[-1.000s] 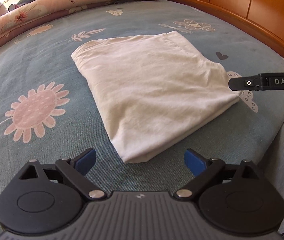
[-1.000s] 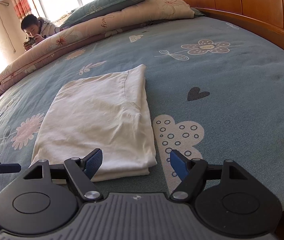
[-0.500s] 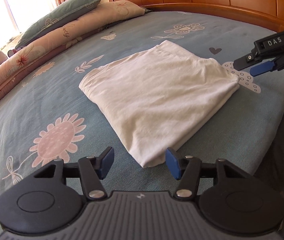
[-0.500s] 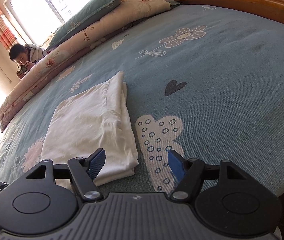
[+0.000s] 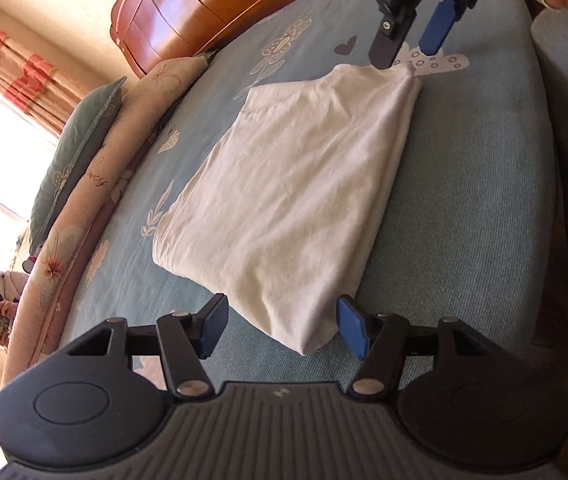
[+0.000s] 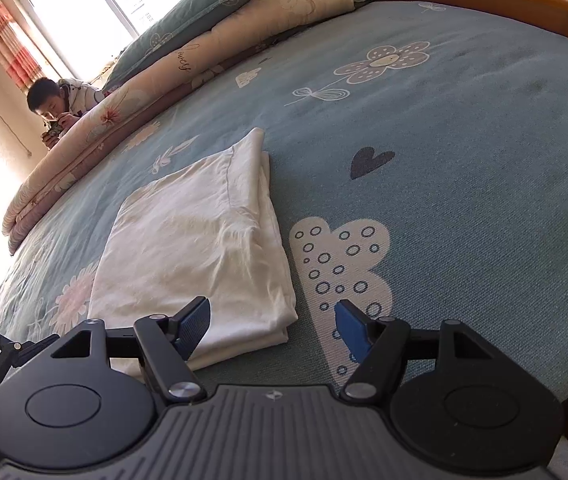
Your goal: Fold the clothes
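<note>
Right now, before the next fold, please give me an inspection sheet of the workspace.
Surface: blue bedspread with flower and heart prints, flat.
Job's things: one white garment, already folded into a rectangle, lying flat on the bedspread.
Clutter: nothing seen.
Grippers: left gripper low at one near corner of the garment, jaws opening, corner between the pads but not pressed. Right gripper open at the other near corner, nothing gripped.
Cables: nothing seen on the bed.
Surroundings: rolled quilt and pillow along the far side, wooden headboard, window with curtains, a person crouching beyond the quilt.
</note>
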`<state>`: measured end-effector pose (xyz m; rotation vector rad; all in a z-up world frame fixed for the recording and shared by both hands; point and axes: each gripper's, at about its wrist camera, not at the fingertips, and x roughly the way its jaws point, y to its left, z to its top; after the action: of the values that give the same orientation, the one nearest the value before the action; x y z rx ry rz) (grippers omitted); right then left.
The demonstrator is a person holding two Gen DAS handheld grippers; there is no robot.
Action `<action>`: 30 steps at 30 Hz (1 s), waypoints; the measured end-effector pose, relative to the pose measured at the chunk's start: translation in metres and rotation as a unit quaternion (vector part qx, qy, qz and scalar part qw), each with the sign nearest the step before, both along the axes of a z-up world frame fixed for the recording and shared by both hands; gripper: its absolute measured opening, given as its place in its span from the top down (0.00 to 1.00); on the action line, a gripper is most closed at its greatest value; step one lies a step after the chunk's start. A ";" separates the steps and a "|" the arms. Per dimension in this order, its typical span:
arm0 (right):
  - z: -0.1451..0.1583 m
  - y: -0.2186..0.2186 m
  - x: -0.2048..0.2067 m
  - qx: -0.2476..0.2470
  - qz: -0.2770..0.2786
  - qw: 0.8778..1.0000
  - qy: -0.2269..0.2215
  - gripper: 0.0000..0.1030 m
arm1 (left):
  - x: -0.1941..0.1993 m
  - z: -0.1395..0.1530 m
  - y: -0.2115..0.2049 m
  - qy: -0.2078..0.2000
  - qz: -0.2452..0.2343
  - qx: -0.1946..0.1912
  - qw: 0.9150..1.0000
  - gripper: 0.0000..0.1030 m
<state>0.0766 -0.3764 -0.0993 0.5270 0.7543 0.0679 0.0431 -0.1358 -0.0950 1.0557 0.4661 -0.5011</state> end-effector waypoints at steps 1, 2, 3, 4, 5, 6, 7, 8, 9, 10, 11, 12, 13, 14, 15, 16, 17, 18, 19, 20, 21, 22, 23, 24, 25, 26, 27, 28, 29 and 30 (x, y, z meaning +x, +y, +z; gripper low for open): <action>0.000 0.000 0.000 0.000 0.001 1.000 0.000 0.28 | 0.001 -0.001 -0.002 -0.005 0.002 0.001 1.000 0.40; -0.001 0.001 0.000 0.000 0.002 1.000 0.001 0.28 | 0.002 0.000 -0.003 -0.011 0.002 -0.002 1.000 0.40; -0.001 0.002 0.000 0.000 0.004 1.000 0.001 0.28 | 0.002 -0.001 -0.005 -0.019 0.001 0.000 1.000 0.40; -0.001 0.003 0.001 -0.001 0.005 1.000 0.001 0.28 | 0.002 -0.002 -0.007 -0.027 -0.001 0.003 1.000 0.40; -0.001 0.003 0.001 -0.001 0.007 1.000 0.001 0.28 | 0.002 -0.003 -0.009 -0.035 -0.002 0.006 0.999 0.40; -0.001 0.004 0.001 -0.001 0.007 1.000 0.002 0.28 | 0.002 -0.004 -0.010 -0.044 -0.005 0.007 0.999 0.40; -0.002 0.004 0.001 0.000 0.008 1.000 0.002 0.28 | 0.004 -0.006 -0.012 -0.051 -0.003 0.012 0.999 0.40; -0.002 0.005 0.001 0.001 0.008 1.000 0.002 0.28 | 0.006 -0.008 -0.014 -0.058 -0.001 0.018 0.998 0.38; -0.002 0.005 0.001 0.002 0.009 1.000 0.002 0.28 | 0.007 -0.010 -0.016 -0.065 0.002 0.024 0.998 0.37; -0.003 0.006 0.001 0.003 0.009 1.000 0.003 0.28 | 0.011 -0.013 -0.018 -0.066 0.012 0.036 0.997 0.33; -0.003 0.007 0.001 0.004 0.011 1.000 0.004 0.28 | 0.014 -0.014 -0.018 -0.061 0.021 0.044 0.997 0.33; -0.003 0.008 0.001 0.005 0.013 1.000 0.005 0.28 | 0.016 -0.012 -0.016 -0.053 0.035 0.046 0.997 0.33; -0.003 0.009 0.001 0.004 0.014 1.000 0.005 0.28 | 0.019 -0.011 -0.012 -0.042 0.057 0.052 0.996 0.33; -0.003 0.009 0.000 0.002 0.014 1.000 0.005 0.28 | 0.019 -0.008 -0.005 -0.033 0.069 0.044 0.996 0.33; -0.002 0.009 -0.001 0.000 0.014 1.000 0.004 0.28 | 0.020 -0.005 0.002 -0.025 0.080 0.033 0.996 0.33; -0.001 0.009 -0.001 0.001 0.013 1.000 0.002 0.28 | 0.019 -0.003 0.006 -0.020 0.089 0.028 0.995 0.32; -0.001 0.007 -0.001 0.004 0.010 1.000 0.001 0.28 | 0.019 -0.001 0.009 -0.015 0.097 0.025 0.995 0.33; -0.002 0.007 -0.001 0.006 0.009 1.000 0.001 0.28 | 0.017 0.000 0.008 -0.012 0.095 0.027 0.995 0.33; -0.002 0.007 0.000 0.007 0.009 1.000 0.003 0.28 | 0.015 0.002 0.006 -0.010 0.090 0.031 0.995 0.33; -0.002 0.008 0.000 0.006 0.009 1.000 0.005 0.28 | 0.011 0.003 0.005 0.001 0.080 0.039 0.996 0.33; -0.002 0.009 0.000 0.005 0.010 1.000 0.006 0.28 | 0.007 0.005 0.006 0.018 0.068 0.038 0.997 0.33; -0.002 0.010 0.000 0.004 0.013 1.000 0.004 0.28 | 0.002 0.008 0.007 0.035 0.056 0.036 0.997 0.32; -0.001 0.011 -0.001 0.002 0.016 1.000 0.002 0.28 | 0.000 0.012 0.010 0.047 0.052 0.025 0.997 0.31; 0.000 0.012 -0.002 0.002 0.018 1.000 0.000 0.28 | 0.001 0.018 0.014 0.053 0.053 0.015 0.997 0.31; 0.002 0.011 -0.003 0.001 0.017 1.000 -0.003 0.28 | 0.004 0.023 0.017 0.049 0.056 0.001 0.997 0.31; 0.003 0.010 -0.003 0.003 0.017 1.000 -0.007 0.28 | 0.007 0.029 0.020 0.043 0.060 -0.013 0.997 0.31; 0.004 0.009 -0.002 0.004 0.016 1.000 -0.011 0.28 | 0.010 0.035 0.023 0.038 0.064 -0.028 0.997 0.31; 0.005 0.008 -0.002 0.005 0.014 1.000 -0.016 0.28 | 0.014 0.041 0.023 0.034 0.064 -0.050 0.996 0.31; 0.007 0.008 -0.001 0.004 0.013 1.000 -0.020 0.28 | 0.018 0.044 0.023 0.039 0.058 -0.075 0.995 0.31; 0.008 0.008 0.001 0.002 0.012 1.000 -0.023 0.28 | 0.022 0.047 0.022 0.046 0.052 -0.100 0.993 0.31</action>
<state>0.0771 -0.3686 -0.0910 0.5181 0.7162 0.1042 0.0646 -0.1135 -0.0477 0.8148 0.5373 -0.4948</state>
